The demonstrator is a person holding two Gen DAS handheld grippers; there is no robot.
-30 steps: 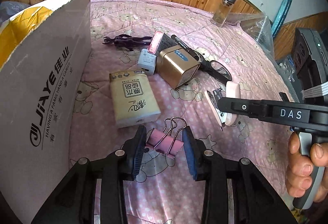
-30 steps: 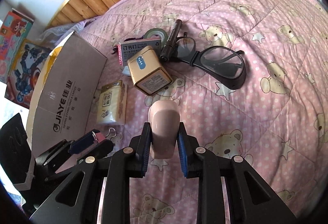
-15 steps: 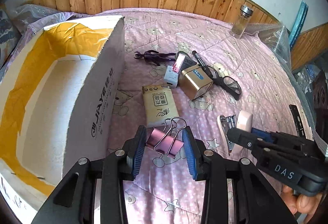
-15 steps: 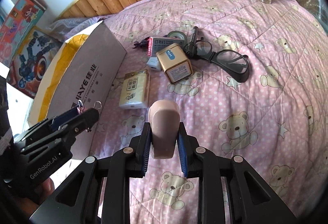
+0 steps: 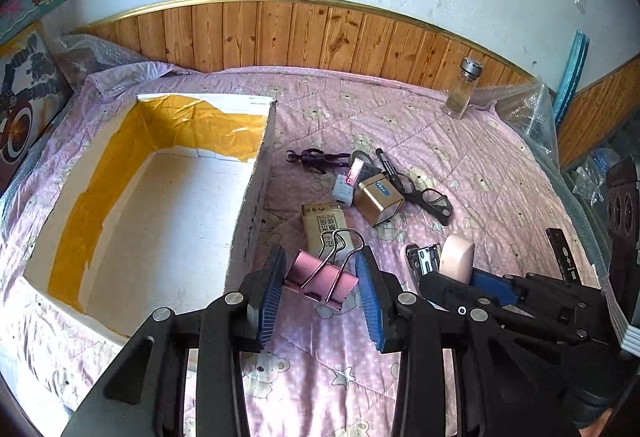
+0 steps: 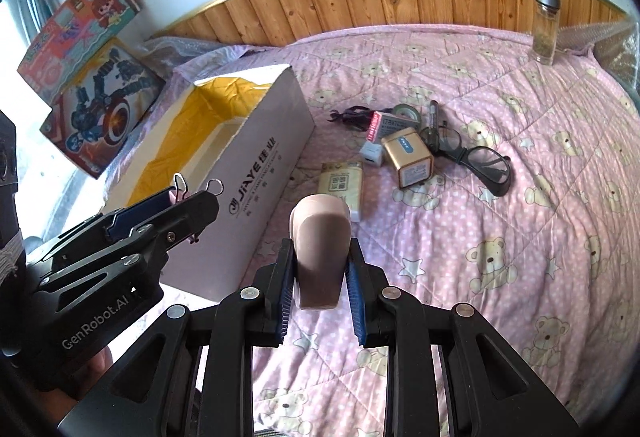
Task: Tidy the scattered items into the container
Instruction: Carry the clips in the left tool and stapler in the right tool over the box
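Note:
My left gripper is shut on a pink binder clip, held in the air just right of the open white cardboard box with yellow tape inside. My right gripper is shut on a pale pink stapler, raised above the quilt; the stapler also shows in the left wrist view. On the pink quilt lie a tissue pack, a gold box, a small white box, black glasses, a marker, a tape roll and a dark figurine.
A glass jar stands at the quilt's far right by the wood panelling. Bubble wrap lies at the right edge. Picture boxes lean against the wall left of the cardboard box. A hand holds the left gripper.
Both grippers rose well above the quilt with their loads. The left one lifted the binder clip off the quilt and the box's open inside came into view.

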